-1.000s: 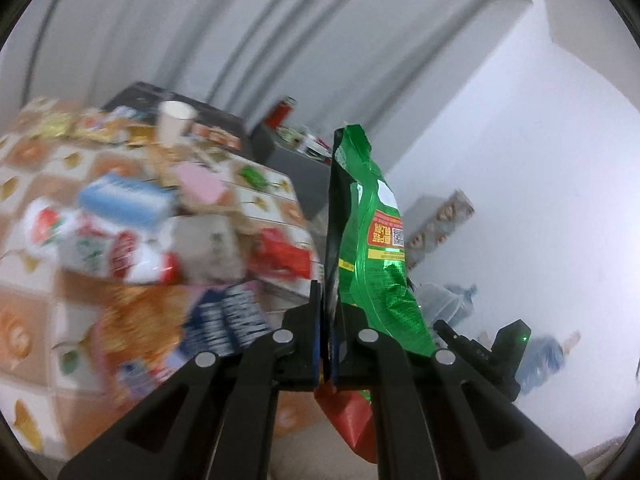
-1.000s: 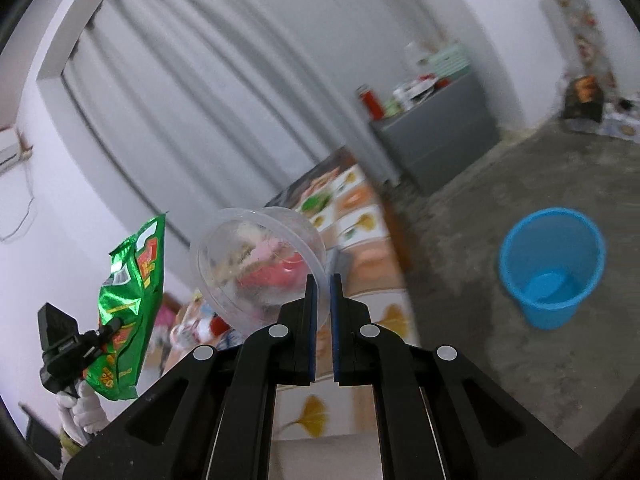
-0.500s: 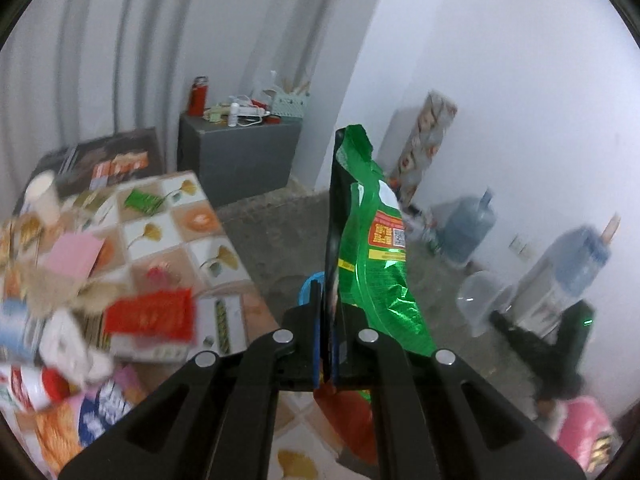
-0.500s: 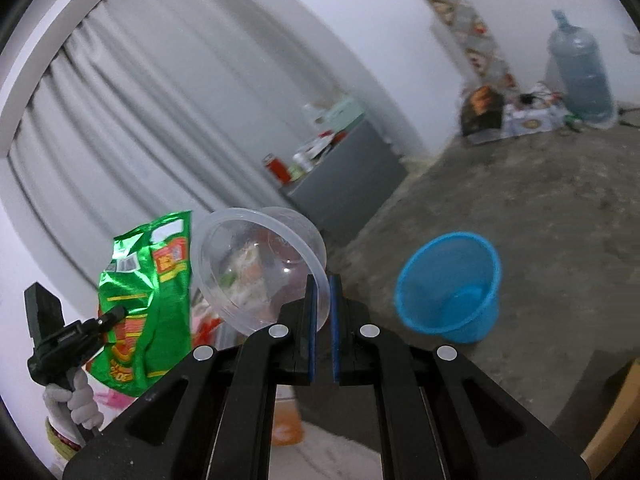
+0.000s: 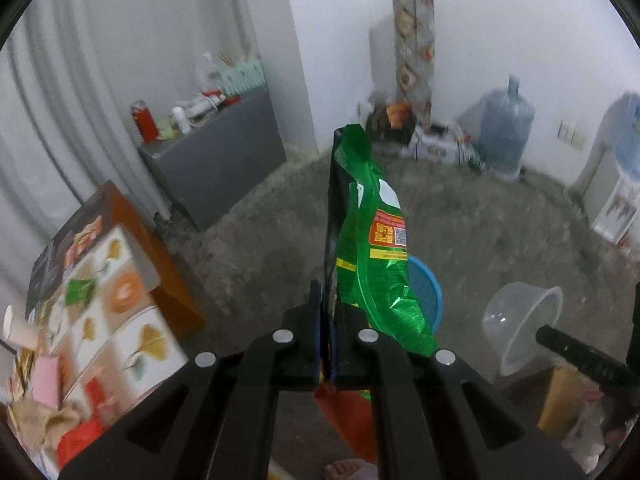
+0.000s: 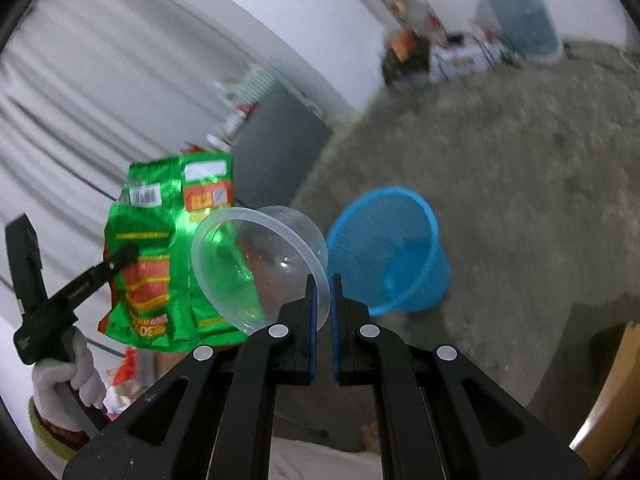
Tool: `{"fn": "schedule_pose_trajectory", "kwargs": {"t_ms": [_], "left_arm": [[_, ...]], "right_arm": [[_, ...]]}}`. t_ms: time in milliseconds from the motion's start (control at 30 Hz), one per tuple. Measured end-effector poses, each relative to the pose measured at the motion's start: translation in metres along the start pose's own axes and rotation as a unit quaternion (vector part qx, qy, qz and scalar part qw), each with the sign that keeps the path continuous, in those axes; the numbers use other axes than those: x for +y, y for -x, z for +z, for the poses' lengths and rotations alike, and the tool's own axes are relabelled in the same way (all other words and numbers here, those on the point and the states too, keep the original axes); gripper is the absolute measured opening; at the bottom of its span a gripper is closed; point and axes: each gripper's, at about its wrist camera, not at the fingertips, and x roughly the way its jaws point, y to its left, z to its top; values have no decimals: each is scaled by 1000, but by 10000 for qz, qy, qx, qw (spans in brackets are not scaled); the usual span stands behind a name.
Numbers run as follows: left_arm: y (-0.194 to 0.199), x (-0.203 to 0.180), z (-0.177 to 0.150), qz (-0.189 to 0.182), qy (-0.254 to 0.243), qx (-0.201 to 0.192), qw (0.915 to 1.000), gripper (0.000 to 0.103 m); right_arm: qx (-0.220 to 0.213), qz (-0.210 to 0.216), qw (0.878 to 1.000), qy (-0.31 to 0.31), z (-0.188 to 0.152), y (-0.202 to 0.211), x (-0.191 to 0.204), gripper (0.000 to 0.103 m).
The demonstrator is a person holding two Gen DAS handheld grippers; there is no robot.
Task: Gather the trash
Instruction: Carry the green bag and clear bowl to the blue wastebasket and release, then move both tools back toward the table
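Observation:
My left gripper (image 5: 329, 336) is shut on a green snack bag (image 5: 372, 240), held upright in the air above the floor. The bag also shows in the right wrist view (image 6: 160, 256). My right gripper (image 6: 323, 312) is shut on the rim of a clear plastic bowl (image 6: 256, 264), which also shows in the left wrist view (image 5: 520, 320). A blue waste basket (image 6: 388, 248) stands on the floor just beyond the bowl; in the left wrist view the basket (image 5: 426, 288) is partly hidden behind the bag.
A table (image 5: 100, 304) with a patterned cloth and several wrappers is at the left. A grey cabinet (image 5: 216, 164) stands by the curtain. Water jugs (image 5: 506, 132) and boxes line the far wall. A wooden edge (image 6: 612, 392) is at the lower right.
Both grippers have swung away from the table toward the floor. The blue basket is now close ahead of both, and the table has slid off to the left.

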Motion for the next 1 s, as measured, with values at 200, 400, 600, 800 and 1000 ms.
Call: {"fn": "schedule_pose_trajectory", "kwargs": {"t_ms": [200,400,600,800,1000], "left_arm": [[-66,-6,-14,205,-116,458,9987,3],[-112,-5,-26,41,135,775,9969,36],[-116,1,-31,-218,626,949,9933,49],[-68,4,-20,-510,608,576,9952,50],[6,7,-17,-920,652,60,9936,54]], "right_arm": [[517,-321,9976,-321,14,-63,-19,4],[770,-727,9923,-648,27,-129,-45,25],[1161,-969,9864,-643,16,-152,-61,41],[915,-807,9910,-554,13,-121,-61,43],[642,-764,9947,-259,8,-88,-45,44]]}}
